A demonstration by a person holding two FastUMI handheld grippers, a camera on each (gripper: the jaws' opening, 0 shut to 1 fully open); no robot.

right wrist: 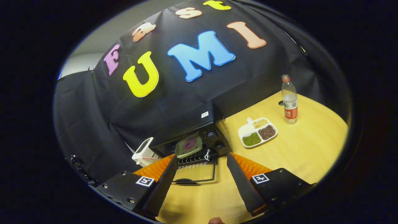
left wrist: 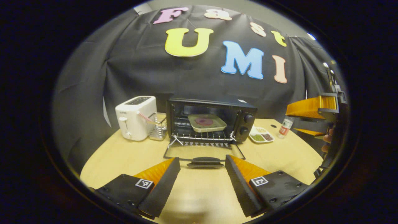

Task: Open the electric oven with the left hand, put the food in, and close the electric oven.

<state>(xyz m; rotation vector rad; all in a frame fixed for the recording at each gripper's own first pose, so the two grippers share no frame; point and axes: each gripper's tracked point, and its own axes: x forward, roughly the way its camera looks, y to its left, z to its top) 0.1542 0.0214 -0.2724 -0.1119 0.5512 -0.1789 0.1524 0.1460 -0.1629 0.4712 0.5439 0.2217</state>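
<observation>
The oven [left wrist: 211, 119] is standing open at the far middle of the surface [left wrist: 124, 155], its door [left wrist: 203, 154] lying flat and the food tray [left wrist: 206, 122] resting on the rack inside. The left gripper [left wrist: 202, 177] is hovering just near the door handle [left wrist: 206, 161], jaws spread and empty. The right gripper [right wrist: 202, 182] is hanging open, holding nothing. Loading looks done; closing is next, calling for lifting the door by its handle.

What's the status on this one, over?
Both jaws open, empty. Oven door down, tray with food on rack. Nothing blocking the door.
</observation>
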